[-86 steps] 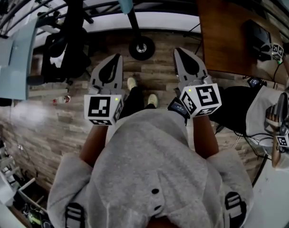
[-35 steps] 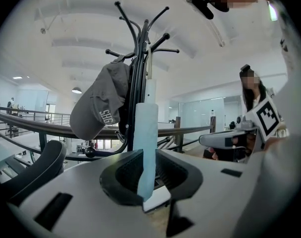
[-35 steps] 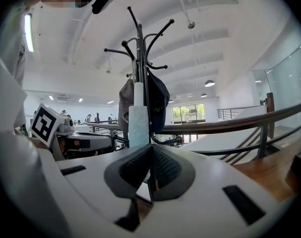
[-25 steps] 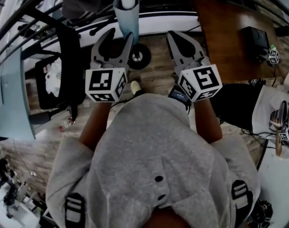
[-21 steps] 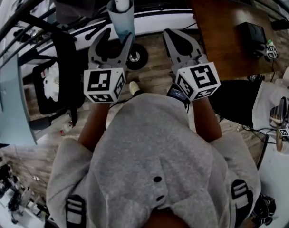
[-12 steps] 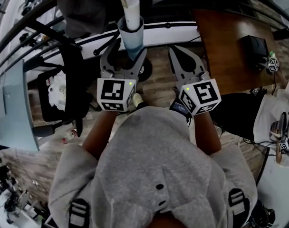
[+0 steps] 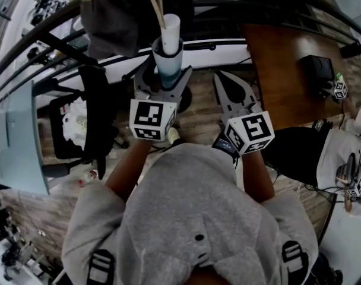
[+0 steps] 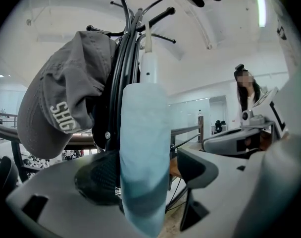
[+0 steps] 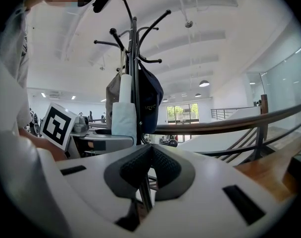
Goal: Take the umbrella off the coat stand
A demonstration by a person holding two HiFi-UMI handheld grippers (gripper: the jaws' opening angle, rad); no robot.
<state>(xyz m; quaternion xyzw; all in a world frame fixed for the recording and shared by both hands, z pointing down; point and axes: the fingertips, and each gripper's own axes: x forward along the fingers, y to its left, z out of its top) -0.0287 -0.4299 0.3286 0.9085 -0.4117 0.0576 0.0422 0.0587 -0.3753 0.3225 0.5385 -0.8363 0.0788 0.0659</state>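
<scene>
A folded light-blue umbrella (image 7: 168, 62) with a white handle (image 7: 170, 29) hangs upright on the black coat stand (image 8: 124, 68). My left gripper (image 7: 165, 70) is around the umbrella's lower part, with its jaws opening. In the left gripper view the umbrella (image 8: 143, 148) lies between the jaws, with a gap on the right side. My left gripper (image 8: 146, 175) points upward there. My right gripper (image 7: 224, 77) is shut and empty, just right of the stand. In the right gripper view the umbrella (image 9: 123, 115) and the coat stand (image 9: 134, 58) are ahead, left of my right gripper (image 9: 150, 150).
A grey cap (image 8: 56, 108) hangs on the stand beside the umbrella. A brown wooden table (image 7: 287, 58) is at the right, a black chair (image 7: 88, 111) at the left. A railing (image 9: 225, 123) runs behind. A person (image 8: 247, 90) stands further back.
My left gripper has moved right and up to the umbrella, and its jaws have spread wider round it. My right gripper has stayed about where it was, still shut.
</scene>
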